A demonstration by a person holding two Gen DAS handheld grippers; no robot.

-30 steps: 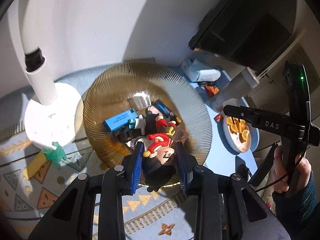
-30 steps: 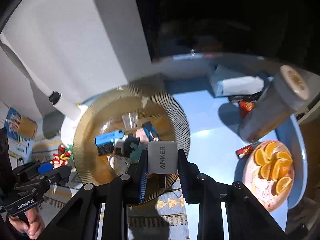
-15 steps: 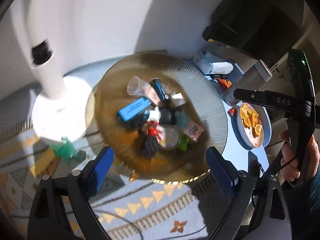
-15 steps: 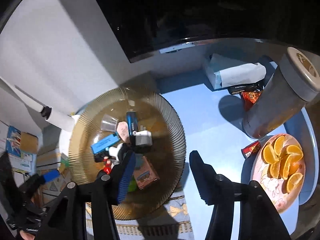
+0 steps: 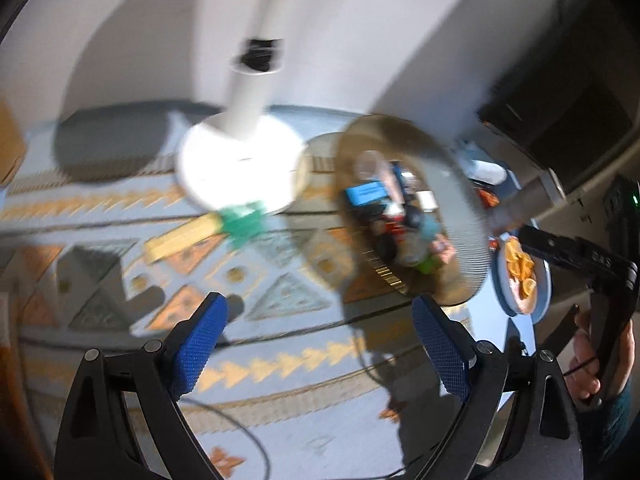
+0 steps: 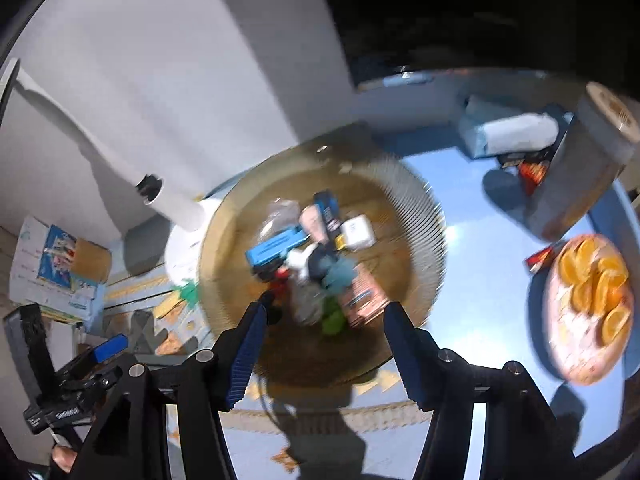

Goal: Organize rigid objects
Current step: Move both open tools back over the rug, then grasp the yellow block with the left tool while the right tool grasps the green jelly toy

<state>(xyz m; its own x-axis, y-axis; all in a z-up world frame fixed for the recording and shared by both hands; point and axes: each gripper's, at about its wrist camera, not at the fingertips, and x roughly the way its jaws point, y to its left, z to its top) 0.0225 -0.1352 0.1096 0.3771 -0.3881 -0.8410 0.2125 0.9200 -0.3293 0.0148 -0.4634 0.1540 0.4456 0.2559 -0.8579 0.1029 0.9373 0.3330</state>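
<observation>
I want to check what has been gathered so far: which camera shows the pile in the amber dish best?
The right wrist view: the amber dish sits central, its pile seen from above. The left wrist view shows the dish off to the right, blurred and foreshortened.

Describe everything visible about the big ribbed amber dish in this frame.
The amber dish is round, shallow and translucent like glass or plastic, with a finely ribbed, sunlit rim. It sits flat on the patterned cloth, beside the white lamp base. In its middle lies a heap of small things, among them a blue box and a white charger. Neither gripper touches it; the right gripper, jaws opening and empty, hangs above its near rim.
</observation>
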